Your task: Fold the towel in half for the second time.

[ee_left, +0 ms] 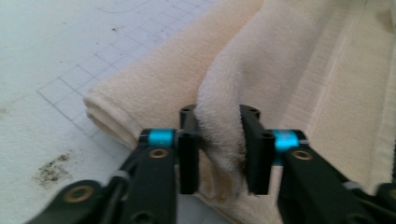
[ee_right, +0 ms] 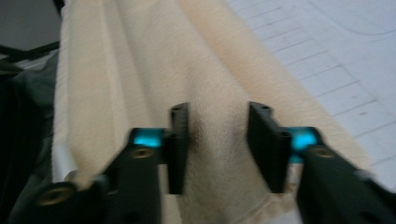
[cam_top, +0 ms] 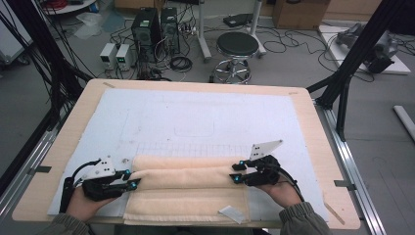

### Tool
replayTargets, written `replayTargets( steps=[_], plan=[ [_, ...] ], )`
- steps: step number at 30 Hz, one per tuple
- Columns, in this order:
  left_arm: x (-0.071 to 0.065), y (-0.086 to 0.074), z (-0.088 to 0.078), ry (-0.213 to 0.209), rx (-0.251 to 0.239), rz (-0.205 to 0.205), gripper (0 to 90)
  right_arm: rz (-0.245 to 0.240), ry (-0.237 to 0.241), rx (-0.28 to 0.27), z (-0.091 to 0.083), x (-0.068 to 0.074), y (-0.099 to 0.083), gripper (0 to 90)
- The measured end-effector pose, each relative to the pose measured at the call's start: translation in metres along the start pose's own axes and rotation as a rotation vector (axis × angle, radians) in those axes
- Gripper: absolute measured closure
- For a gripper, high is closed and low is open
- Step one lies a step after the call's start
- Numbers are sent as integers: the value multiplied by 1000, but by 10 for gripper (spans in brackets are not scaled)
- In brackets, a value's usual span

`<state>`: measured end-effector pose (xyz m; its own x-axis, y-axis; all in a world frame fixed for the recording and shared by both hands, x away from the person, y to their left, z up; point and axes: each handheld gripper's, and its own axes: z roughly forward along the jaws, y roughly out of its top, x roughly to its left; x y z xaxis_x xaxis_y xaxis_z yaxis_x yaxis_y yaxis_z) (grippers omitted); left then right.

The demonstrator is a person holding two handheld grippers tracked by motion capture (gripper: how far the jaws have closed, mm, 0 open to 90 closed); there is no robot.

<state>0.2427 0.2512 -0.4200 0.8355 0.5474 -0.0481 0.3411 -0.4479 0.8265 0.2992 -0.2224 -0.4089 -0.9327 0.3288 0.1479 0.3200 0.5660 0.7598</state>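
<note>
A cream towel lies along the near edge of the white mat, its far part rolled over into a long ridge. My left gripper is at the ridge's left end. In the left gripper view, the left gripper is shut on a raised fold of the towel, pinched between both pads. My right gripper is at the ridge's right end. In the right gripper view, the right gripper has a thick fold of the towel pressed between its jaws.
A small white label sits on the towel's near right corner. The wooden table rims the mat. Beyond the far edge stand a black stool, computer towers and floor cables. A dark frame post rises at right.
</note>
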Motion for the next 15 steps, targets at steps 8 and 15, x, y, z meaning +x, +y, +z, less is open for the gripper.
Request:
replayTargets(
  steps=[8, 15],
  plan=[
    [-28, 0, -35, -66, -40, 85, 785, -103, 71, -29, -29, 40, 3, 803],
    [-29, 3, -45, -69, -71, 56, 539, -75, 101, -104, -43, 46, -2, 609]
  ],
)
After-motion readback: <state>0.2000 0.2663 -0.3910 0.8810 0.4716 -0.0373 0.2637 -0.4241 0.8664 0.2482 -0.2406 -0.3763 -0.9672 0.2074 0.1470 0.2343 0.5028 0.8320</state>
